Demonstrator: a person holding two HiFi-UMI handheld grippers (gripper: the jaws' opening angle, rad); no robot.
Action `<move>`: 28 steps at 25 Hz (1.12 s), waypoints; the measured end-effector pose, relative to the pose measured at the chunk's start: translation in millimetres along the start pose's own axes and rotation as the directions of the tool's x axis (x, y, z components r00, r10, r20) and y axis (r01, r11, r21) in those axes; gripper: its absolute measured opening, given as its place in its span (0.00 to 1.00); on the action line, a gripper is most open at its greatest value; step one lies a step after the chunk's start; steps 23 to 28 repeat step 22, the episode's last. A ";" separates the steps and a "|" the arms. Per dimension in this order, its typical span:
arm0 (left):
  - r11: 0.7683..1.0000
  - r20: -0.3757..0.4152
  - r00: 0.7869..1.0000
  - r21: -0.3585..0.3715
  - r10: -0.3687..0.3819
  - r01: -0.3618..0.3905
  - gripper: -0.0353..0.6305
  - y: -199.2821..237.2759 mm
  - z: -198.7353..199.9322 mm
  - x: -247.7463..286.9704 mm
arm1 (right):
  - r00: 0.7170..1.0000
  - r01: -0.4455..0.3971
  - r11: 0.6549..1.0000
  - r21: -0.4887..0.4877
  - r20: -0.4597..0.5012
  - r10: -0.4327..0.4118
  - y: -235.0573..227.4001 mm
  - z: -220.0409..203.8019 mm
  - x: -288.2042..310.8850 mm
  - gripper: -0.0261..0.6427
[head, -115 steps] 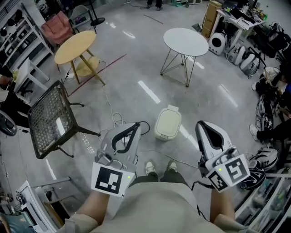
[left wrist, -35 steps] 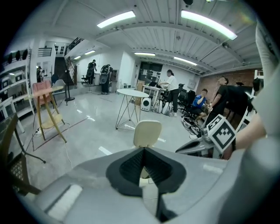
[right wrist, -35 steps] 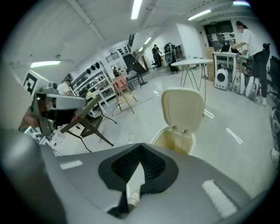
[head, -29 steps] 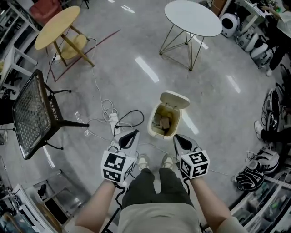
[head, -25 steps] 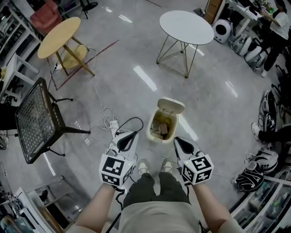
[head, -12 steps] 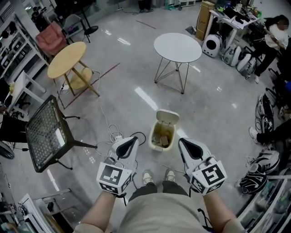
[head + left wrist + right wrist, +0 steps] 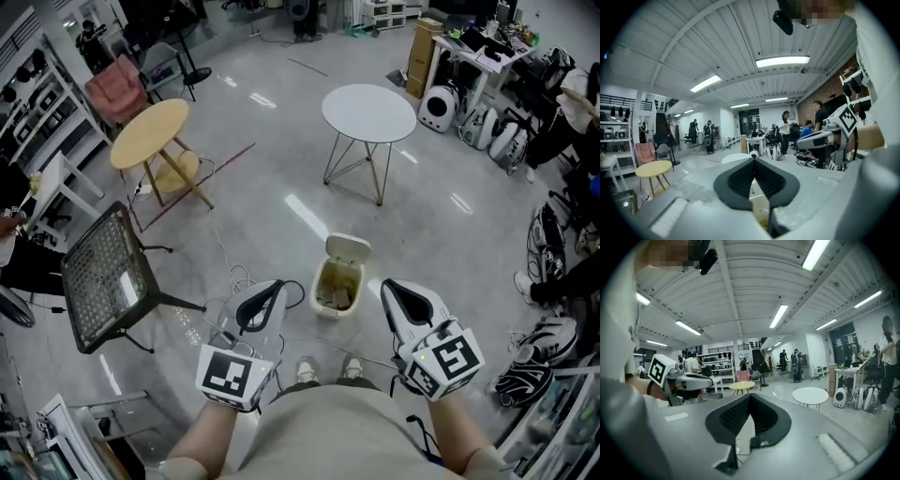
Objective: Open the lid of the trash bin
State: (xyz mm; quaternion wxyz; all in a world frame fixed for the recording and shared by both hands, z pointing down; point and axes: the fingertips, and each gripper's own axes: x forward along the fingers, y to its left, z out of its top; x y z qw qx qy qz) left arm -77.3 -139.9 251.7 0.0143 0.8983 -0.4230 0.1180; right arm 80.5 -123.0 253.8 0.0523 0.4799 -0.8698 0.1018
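Cream plastic, the trash bin (image 7: 323, 298) stands on the grey floor (image 7: 281, 169) just ahead of my shoes (image 7: 307, 371). Its lid (image 7: 348, 248) is tipped up and back on the far side, and some scraps (image 7: 338, 298) show inside. From the head view I hold my left gripper (image 7: 275, 285) near the bin's left side and my right gripper (image 7: 388, 285) near its right side, both in the air and neither touching the bin or its lid. A loose cable (image 7: 239, 277) lies on the floor beside the left one. Farther off are a white round table (image 7: 369, 111), a wooden round table (image 7: 150, 133) and a black mesh chair (image 7: 103, 275). In the left gripper view my fingers (image 7: 736, 183) meet tip to tip with nothing gripped. Through the leaf-shaped opening below the tips I see a strip of the cream bin, and my right gripper shows at the right edge. In the right gripper view my fingers (image 7: 764, 420) also meet at the tips and grip nothing. Only floor and a bit of cable show through the opening, with my left gripper off to the left.
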 end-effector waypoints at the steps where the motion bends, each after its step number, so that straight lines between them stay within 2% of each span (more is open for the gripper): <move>1: 1.000 0.011 1.000 -0.020 0.016 -0.015 0.06 1.4 4.5 -1.4 | 1.000 -0.005 1.000 -0.006 0.002 0.005 1.0 2.6 0.7 0.04; 6: 0.998 0.024 0.999 -0.042 0.045 -0.044 0.06 1.1 12.7 -4.7 | 1.000 -0.020 0.999 -0.030 0.009 0.021 3.4 10.6 0.2 0.04; 13: 0.999 0.022 0.999 -0.020 0.041 -0.041 0.06 3.0 11.8 -4.2 | 1.000 -0.025 0.999 -0.037 0.006 0.025 2.5 14.0 -1.4 0.04; 17: 0.998 0.016 0.999 -0.035 0.044 -0.043 0.06 4.6 12.3 -2.1 | 1.000 -0.026 0.999 -0.044 0.005 0.026 0.8 16.3 0.1 0.04; 28: 0.999 0.015 0.999 -0.018 0.038 -0.037 0.06 13.0 11.0 0.5 | 1.000 -0.026 0.998 -0.051 0.015 0.026 3.1 22.8 8.1 0.04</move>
